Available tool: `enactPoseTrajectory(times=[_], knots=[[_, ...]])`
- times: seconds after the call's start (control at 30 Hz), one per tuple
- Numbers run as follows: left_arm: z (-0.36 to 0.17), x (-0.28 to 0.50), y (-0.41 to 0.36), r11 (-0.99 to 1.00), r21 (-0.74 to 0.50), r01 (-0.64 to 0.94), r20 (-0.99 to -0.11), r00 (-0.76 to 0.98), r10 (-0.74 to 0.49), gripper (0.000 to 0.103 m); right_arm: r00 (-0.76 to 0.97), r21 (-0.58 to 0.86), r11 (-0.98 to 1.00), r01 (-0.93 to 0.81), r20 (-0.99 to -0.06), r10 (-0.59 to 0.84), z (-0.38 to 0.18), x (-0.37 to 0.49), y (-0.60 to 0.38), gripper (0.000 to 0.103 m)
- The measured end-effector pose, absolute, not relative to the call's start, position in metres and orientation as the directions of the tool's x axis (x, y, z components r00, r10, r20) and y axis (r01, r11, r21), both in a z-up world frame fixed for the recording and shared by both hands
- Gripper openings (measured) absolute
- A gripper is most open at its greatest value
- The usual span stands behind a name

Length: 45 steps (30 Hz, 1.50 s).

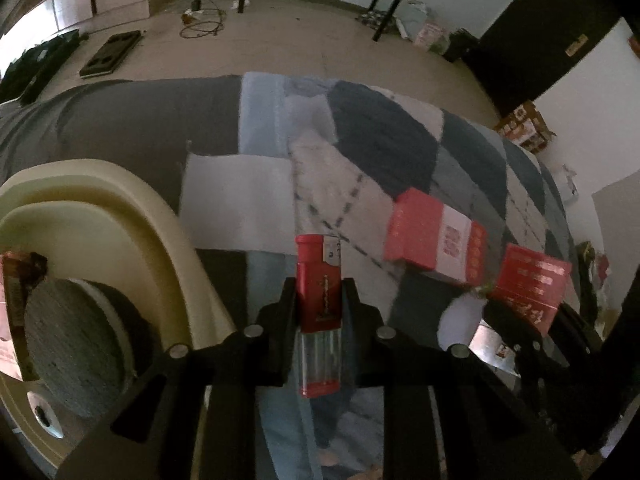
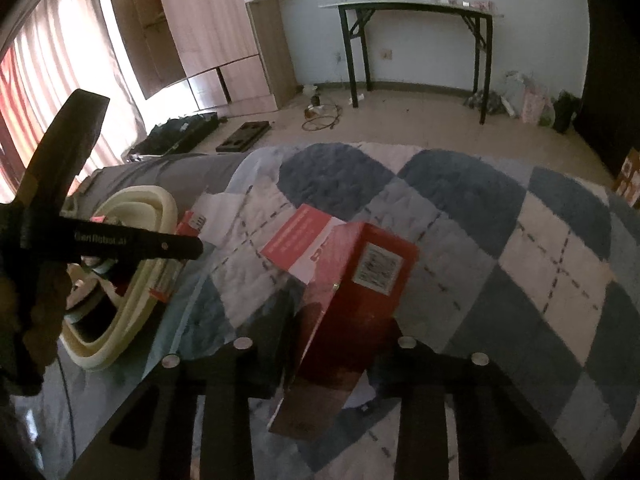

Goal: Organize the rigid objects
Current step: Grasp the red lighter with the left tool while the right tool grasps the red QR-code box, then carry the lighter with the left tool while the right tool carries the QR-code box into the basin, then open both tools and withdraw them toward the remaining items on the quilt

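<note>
A red lighter [image 1: 320, 300] with a clear lower tank stands upright between the fingers of my left gripper [image 1: 319, 294], which is shut on it above the checked quilt [image 1: 360, 184]. My right gripper [image 2: 346, 332] is shut on a dark red box [image 2: 360, 296] with a QR label, tilted over the quilt. That box [image 1: 528, 284] also shows at the right of the left wrist view. A red and white carton [image 1: 436, 236] lies flat on the quilt just beyond it, and the right wrist view shows the same carton [image 2: 304, 240].
A cream basket [image 1: 132, 208] sits at the left on the grey sheet, with a grey round object [image 1: 76, 344] and a brown packet [image 1: 20, 300] inside. A white paper [image 1: 240, 204] lies beside it. Beyond the bed are floor, a wardrobe [image 2: 212, 40] and a black-legged table [image 2: 416, 8].
</note>
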<state>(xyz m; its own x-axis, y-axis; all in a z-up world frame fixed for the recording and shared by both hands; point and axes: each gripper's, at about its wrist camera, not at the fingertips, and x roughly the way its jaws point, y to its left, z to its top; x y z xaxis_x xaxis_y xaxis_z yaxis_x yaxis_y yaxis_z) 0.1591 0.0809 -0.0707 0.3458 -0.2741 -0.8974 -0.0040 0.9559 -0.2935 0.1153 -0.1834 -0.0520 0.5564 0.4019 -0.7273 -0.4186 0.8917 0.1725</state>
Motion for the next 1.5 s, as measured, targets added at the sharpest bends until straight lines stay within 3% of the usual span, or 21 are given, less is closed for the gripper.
enactPoseTrajectory(times=[0.1, 0.4, 0.73, 1.0, 1.23, 1.5], knots=[[-0.072, 0.156, 0.078, 0.955, -0.297, -0.001, -0.899, 0.338, -0.279, 0.022, 0.539, 0.199, 0.885, -0.421, -0.73, 0.42, -0.05, 0.113, -0.187, 0.023], [-0.044, 0.134, 0.098, 0.952, -0.307, 0.0, -0.879, 0.384, -0.284, 0.022, 0.534, 0.25, 0.861, -0.443, -0.698, 0.477, -0.031, 0.096, -0.198, 0.022], [0.009, 0.069, 0.195, 0.962, -0.262, -0.076, -0.864, 0.463, -0.198, 0.022, 0.455, 0.297, 0.741, -0.602, -0.635, 0.624, 0.025, 0.067, -0.133, 0.022], [-0.026, 0.024, 0.275, 0.929, -0.271, -0.252, -0.886, 0.442, -0.139, 0.022, 0.28, 0.367, 0.683, -0.631, -0.714, 0.642, -0.01, 0.062, -0.036, 0.022], [-0.067, 0.019, 0.283, 0.924, -0.255, -0.286, -0.915, 0.38, -0.135, 0.022, 0.231, 0.404, 0.736, -0.544, -0.771, 0.594, -0.041, 0.087, -0.009, 0.022], [-0.085, 0.031, 0.287, 0.906, -0.284, -0.313, -0.913, 0.376, -0.157, 0.022, 0.234, 0.404, 0.737, -0.542, -0.77, 0.594, -0.049, 0.1, 0.012, 0.022]])
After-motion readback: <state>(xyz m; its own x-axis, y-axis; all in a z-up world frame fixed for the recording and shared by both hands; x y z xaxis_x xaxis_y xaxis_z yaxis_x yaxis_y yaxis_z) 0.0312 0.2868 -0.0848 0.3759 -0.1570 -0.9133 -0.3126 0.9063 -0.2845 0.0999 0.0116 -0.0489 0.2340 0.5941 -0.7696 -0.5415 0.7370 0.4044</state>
